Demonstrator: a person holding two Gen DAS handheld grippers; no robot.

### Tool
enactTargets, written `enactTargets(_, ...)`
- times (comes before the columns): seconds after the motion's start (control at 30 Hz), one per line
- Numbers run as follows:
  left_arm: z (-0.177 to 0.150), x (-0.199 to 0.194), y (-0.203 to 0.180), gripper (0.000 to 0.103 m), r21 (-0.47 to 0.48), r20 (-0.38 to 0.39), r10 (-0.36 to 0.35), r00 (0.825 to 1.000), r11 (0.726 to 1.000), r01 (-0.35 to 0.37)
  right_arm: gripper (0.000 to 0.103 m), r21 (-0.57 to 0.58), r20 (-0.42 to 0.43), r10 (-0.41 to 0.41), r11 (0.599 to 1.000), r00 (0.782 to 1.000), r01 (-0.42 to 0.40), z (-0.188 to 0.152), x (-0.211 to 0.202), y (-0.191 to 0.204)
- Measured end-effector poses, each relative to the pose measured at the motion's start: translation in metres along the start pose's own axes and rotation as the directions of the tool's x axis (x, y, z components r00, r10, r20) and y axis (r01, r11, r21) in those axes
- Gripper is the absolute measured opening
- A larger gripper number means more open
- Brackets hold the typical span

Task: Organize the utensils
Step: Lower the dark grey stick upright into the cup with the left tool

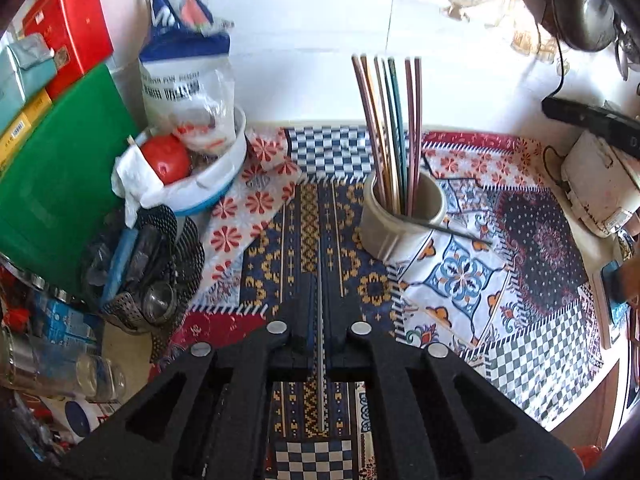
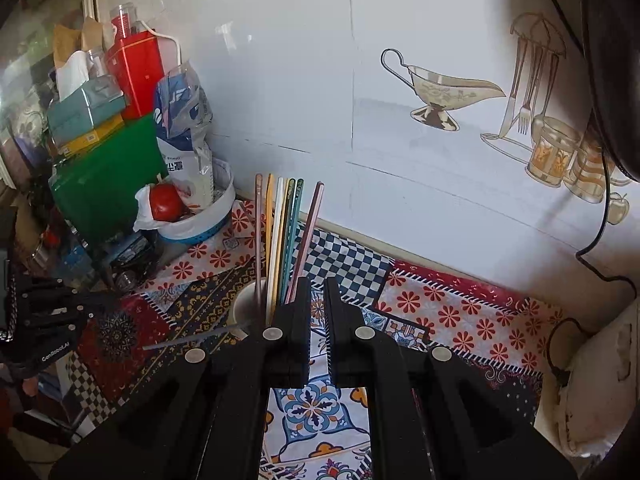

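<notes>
A beige cup (image 1: 400, 228) stands on the patterned cloth near the wall and holds several coloured chopsticks (image 1: 390, 128) upright. One dark grey chopstick (image 1: 460, 233) lies outside the cup with one end against its rim. My left gripper (image 1: 321, 280) hovers above the cloth in front and to the left of the cup, shut with nothing between its jaws. In the right wrist view my right gripper (image 2: 317, 284) is shut and empty just right of the cup (image 2: 242, 308), whose chopsticks (image 2: 286, 232) rise beside its left finger. The grey chopstick (image 2: 192, 340) and the left gripper (image 2: 48, 320) appear at the left.
A white bowl (image 1: 224, 176) with a tomato and a plastic bag, a green box (image 1: 60, 184) and a black mesh basket (image 1: 160, 280) of utensils crowd the left. A white appliance (image 1: 596, 184) with a black cable sits on the right. The tiled wall (image 2: 400, 160) runs behind.
</notes>
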State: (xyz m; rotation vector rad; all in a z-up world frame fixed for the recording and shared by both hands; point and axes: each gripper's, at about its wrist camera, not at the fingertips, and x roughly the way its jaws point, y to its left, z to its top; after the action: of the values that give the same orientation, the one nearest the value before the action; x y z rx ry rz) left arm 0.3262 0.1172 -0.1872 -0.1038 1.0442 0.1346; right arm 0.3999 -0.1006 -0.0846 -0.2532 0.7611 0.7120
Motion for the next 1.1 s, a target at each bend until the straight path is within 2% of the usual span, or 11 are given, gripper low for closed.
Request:
enactTargets(0.07, -0.017, 0.025, 0.003, 0.024, -0.024, -0.087, -0.013, 0.996, 1.000, 0.011, 0.006, 0.000, -0.011, -0.005, 1.000, 1.000, 0.005, -0.007, 0.000, 0.001)
enactTargets(0.1, -0.027, 0.037, 0.004, 0.027, -0.036, -0.130, -0.024, 0.991, 0.999, 0.019, 0.007, -0.002, -0.018, -0.005, 1.000, 1.000, 0.005, -0.010, 0.001, 0.001)
enactTargets(0.23, -0.066, 0.084, 0.003, 0.028, -0.033, -0.279, -0.021, 0.960, 0.999, 0.012, 0.020, -0.007, -0.054, -0.017, 1.000, 0.998, 0.017, -0.025, 0.007, 0.003)
enactTargets(0.33, -0.084, 0.106, 0.000, 0.028, -0.024, -0.333, 0.000, 0.943, 1.000, -0.008, 0.021, 0.003, -0.088, -0.012, 1.000, 0.996, 0.013, -0.036, 0.012, 0.003)
enactTargets(0.47, -0.081, 0.119, 0.001, 0.028, -0.035, -0.328, 0.004, 0.945, 0.999, -0.016, 0.021, 0.021, -0.125, -0.019, 1.000, 0.992, 0.021, -0.047, 0.017, 0.002)
enactTargets(0.63, -0.051, 0.136, 0.002, 0.028, -0.029, -0.324, -0.015, 0.946, 1.000, 0.006, 0.021, 0.052, -0.158, -0.025, 0.998, 0.987, 0.033, -0.062, 0.017, -0.002)
enactTargets(0.8, -0.021, 0.153, 0.005, 0.026, -0.036, -0.356, -0.039, 0.934, 0.999, 0.028, 0.021, 0.085, -0.178, -0.038, 0.995, 0.983, 0.054, -0.076, 0.013, -0.009)
enactTargets(0.83, -0.017, 0.155, 0.005, 0.023, -0.034, -0.366, -0.043, 0.930, 0.999, 0.033, 0.021, 0.091, -0.180, -0.042, 0.994, 0.983, 0.060, -0.079, 0.011, -0.011)
enactTargets(0.93, -0.012, 0.158, 0.001, 0.004, 0.001, -0.387, -0.007, 0.922, 1.000, 0.008, 0.021, 0.114, -0.182, -0.046, 0.991, 0.982, 0.068, -0.086, 0.007, -0.017)
enactTargets(1.0, -0.012, 0.156, 0.001, 0.004, -0.001, -0.393, -0.011, 0.920, 1.000, 0.012, 0.021, 0.125, -0.180, -0.048, 0.990, 0.982, 0.072, -0.090, 0.004, -0.019)
enactTargets(1.1, -0.015, 0.143, 0.004, 0.003, -0.021, -0.361, -0.008, 0.933, 1.000, 0.000, 0.021, 0.124, -0.172, -0.058, 0.989, 0.983, 0.080, -0.093, 0.000, -0.020)
